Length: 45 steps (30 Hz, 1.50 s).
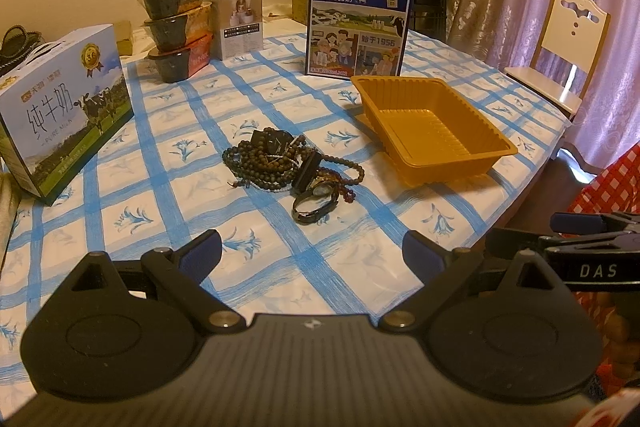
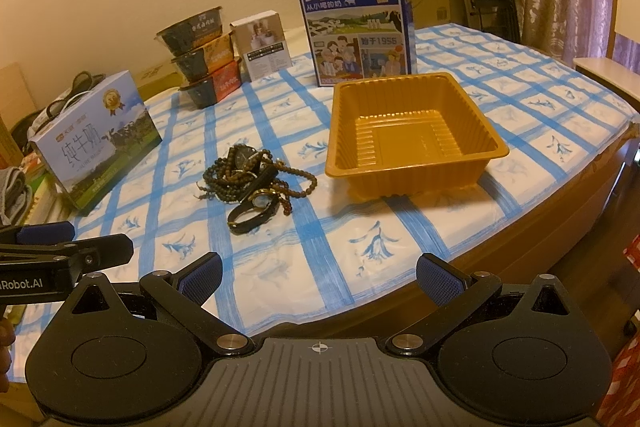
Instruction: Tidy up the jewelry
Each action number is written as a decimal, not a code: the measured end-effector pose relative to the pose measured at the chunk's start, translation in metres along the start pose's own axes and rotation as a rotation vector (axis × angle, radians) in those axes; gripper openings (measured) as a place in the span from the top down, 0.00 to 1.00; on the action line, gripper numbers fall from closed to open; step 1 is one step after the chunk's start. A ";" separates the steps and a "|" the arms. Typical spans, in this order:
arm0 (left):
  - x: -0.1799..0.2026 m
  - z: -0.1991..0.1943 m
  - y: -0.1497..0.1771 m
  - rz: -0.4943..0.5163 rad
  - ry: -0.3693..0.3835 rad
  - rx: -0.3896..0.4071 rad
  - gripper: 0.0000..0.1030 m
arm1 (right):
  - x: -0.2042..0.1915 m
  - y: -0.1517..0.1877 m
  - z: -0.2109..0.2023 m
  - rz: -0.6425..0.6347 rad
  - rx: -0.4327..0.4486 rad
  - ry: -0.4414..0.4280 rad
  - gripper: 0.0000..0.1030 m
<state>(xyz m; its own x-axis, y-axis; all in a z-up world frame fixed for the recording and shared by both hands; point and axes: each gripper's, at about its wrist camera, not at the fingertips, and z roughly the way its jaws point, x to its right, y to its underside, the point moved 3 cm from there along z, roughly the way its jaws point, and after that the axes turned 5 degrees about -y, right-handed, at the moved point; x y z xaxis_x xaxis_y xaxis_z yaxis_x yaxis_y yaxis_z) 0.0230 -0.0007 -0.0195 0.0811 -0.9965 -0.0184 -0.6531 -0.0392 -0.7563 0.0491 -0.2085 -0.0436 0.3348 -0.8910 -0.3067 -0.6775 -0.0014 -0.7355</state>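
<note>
A tangled pile of dark bead bracelets (image 1: 260, 161) (image 2: 232, 173) lies mid-table, with a watch (image 1: 316, 201) (image 2: 256, 209) at its near edge and a second watch on top at the back. An empty orange plastic tray (image 1: 430, 125) (image 2: 408, 139) sits to the right of the pile. My left gripper (image 1: 312, 257) is open and empty, held above the table short of the pile. My right gripper (image 2: 320, 279) is open and empty near the table's front edge. Each gripper shows at the side of the other's view.
The table has a blue-checked cloth (image 1: 160, 163). A milk carton lies at the left (image 1: 64, 107) (image 2: 96, 143). A tall blue milk box (image 1: 360, 19) (image 2: 354, 23) stands behind the tray. Stacked food bowls (image 1: 178, 27) and a small white box (image 1: 240, 25) stand at the back. A chair (image 1: 560, 47) stands at the right.
</note>
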 end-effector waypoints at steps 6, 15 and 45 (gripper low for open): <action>0.000 0.013 -0.004 -0.004 0.014 -0.006 0.06 | 0.005 -0.002 0.004 0.004 0.015 -0.006 0.00; 0.003 0.030 -0.013 0.001 0.019 0.007 0.06 | 0.031 -0.010 0.013 0.035 0.104 0.022 0.00; -0.005 0.188 -0.032 0.058 -0.007 -0.030 0.14 | 0.180 -0.045 0.117 0.214 0.409 0.297 0.40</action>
<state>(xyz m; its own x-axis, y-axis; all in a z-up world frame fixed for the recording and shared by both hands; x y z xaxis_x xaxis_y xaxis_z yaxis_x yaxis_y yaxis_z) 0.1852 0.0191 -0.1186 0.0472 -0.9967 -0.0666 -0.6791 0.0168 -0.7338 0.2162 -0.3158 -0.1367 -0.0224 -0.9419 -0.3351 -0.3801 0.3180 -0.8685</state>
